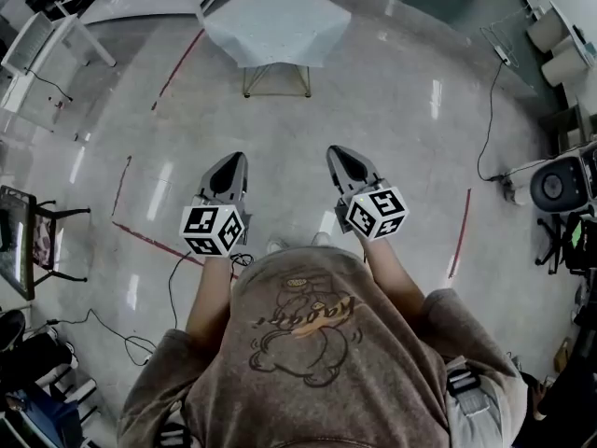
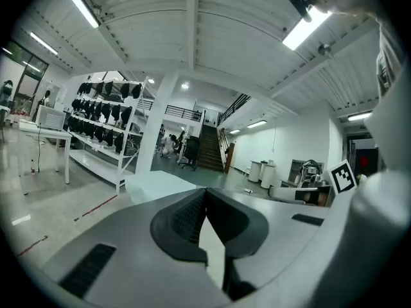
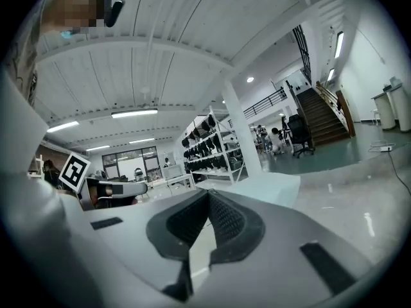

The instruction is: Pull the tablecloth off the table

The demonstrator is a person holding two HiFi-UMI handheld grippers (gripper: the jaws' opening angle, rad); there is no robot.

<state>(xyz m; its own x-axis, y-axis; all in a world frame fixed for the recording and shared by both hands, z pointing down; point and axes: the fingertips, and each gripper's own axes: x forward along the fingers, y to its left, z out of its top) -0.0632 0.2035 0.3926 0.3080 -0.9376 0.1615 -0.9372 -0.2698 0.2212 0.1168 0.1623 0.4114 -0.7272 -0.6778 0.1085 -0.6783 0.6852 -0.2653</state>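
Head view shows the left gripper [image 1: 229, 168] and right gripper [image 1: 341, 160] side by side, the pale white tablecloth [image 1: 275, 21] well ahead of both on its wire-legged table [image 1: 277, 82]. Left gripper view has the jaws pressed together, empty, the tablecloth [image 2: 160, 183] beyond them. Right gripper view likewise: jaws together, nothing held.

The right gripper [image 3: 207, 196], jaws together and empty, points toward the pale tablecloth [image 3: 271, 186], a shelving rack [image 3: 212, 147] beyond.

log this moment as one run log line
stage: before grasp | left gripper: shut, empty | right gripper: shut, empty | tablecloth: draped on table, untouched, ahead of both
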